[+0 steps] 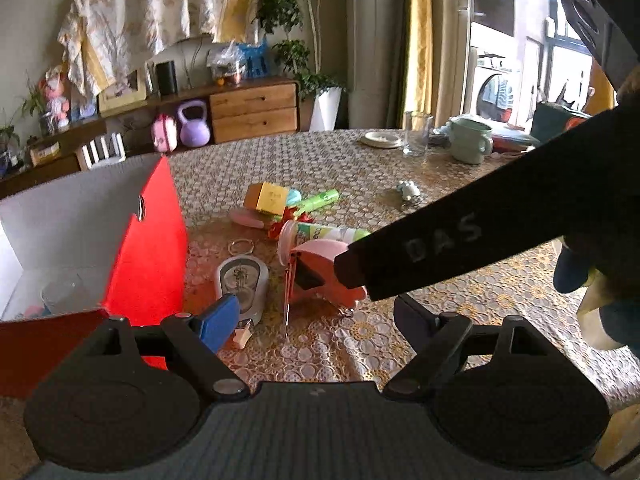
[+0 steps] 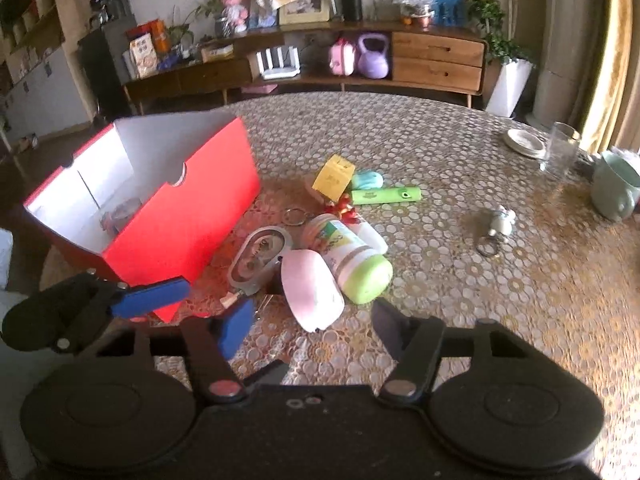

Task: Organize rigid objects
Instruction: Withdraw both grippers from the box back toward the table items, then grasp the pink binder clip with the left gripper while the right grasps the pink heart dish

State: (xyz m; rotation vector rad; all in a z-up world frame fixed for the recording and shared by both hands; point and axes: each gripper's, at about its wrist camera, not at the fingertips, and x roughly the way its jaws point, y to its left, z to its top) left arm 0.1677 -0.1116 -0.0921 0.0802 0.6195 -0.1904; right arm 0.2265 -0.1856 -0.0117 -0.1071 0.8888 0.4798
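A red box point(image 2: 180, 216) with a white inside stands open at the table's left; it also shows in the left wrist view point(image 1: 148, 240). A pile of small objects lies right of it: a pink case point(image 2: 312, 288), a green-capped bottle point(image 2: 352, 256), a grey oval tin point(image 2: 260, 256), a yellow block point(image 2: 334, 176), a green tube point(image 2: 386, 195). My right gripper point(image 2: 316, 324) is open, its jaws either side of the pink case's near end. My left gripper point(image 1: 316, 316) is open just before the pink case point(image 1: 320, 264) and the tin point(image 1: 242, 280). The right gripper's finger point(image 1: 460, 240) crosses over the case.
A small white keychain figure point(image 2: 500, 222) lies alone to the right. A mint mug point(image 2: 612, 192), a glass point(image 2: 560, 152) and a saucer point(image 2: 524, 142) stand at the far right. A key ring point(image 2: 295, 216) lies in the pile. The lace cloth point(image 2: 480, 320) is bare at the front right.
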